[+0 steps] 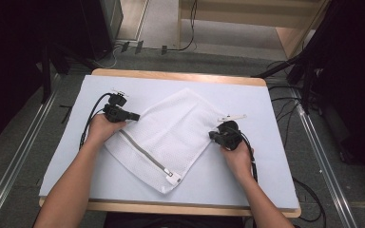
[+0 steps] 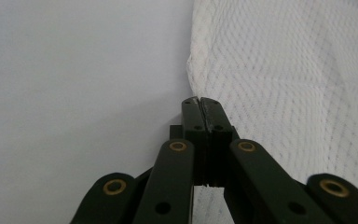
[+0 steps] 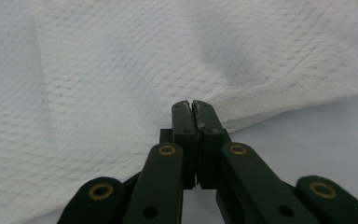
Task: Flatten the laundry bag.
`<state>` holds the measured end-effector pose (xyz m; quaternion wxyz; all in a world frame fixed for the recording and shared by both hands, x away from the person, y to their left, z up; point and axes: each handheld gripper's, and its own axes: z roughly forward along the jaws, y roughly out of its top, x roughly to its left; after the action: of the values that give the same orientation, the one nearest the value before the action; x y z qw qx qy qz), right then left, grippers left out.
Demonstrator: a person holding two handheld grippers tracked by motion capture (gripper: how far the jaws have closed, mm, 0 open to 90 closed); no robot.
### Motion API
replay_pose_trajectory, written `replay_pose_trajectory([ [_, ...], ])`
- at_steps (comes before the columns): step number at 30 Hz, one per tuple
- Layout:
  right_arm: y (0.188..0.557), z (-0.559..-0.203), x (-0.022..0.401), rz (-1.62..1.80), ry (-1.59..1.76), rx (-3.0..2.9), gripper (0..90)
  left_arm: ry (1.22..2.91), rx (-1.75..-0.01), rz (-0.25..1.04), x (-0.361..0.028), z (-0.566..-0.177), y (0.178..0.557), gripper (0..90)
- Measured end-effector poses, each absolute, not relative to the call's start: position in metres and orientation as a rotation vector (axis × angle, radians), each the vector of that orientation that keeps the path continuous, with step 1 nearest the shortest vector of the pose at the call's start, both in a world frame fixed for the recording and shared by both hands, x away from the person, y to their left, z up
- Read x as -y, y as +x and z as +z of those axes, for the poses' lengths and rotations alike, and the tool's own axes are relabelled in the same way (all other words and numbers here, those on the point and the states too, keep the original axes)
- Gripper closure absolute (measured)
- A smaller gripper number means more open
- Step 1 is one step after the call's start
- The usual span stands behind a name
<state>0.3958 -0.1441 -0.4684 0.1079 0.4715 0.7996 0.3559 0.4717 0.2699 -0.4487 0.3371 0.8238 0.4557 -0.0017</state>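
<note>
1. Gripping the white mesh laundry bag [image 1: 171, 135] flat on the table [image 1: 261, 102], my left gripper [image 2: 199, 100] and right gripper [image 3: 192, 103] clamp opposite edges.
2. I judge it light, limp; hems hold best.

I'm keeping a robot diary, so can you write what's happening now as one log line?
thing: white mesh bag, flat on table | left tongs: shut at bag's edge | right tongs: shut at opposite edge | grip on mesh: unclear

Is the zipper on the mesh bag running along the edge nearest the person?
Yes, on the mesh bag the zipper runs along the near-left edge, toward the table's front.
</note>
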Motion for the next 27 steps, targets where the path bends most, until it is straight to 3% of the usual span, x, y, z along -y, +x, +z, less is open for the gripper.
replay_pose_trajectory([
  [20, 0.448, -0.457, 0.141, 1.081, 1.381, -2.361, 90.0, 2.024, -1.213, 0.082, -0.291, -0.423, 0.407, 90.0],
  [27, 0.468, -0.453, 0.132, 1.085, 1.368, -2.371, 90.0, 2.015, -1.25, -0.001, -0.291, -0.433, 0.392, 90.0],
])
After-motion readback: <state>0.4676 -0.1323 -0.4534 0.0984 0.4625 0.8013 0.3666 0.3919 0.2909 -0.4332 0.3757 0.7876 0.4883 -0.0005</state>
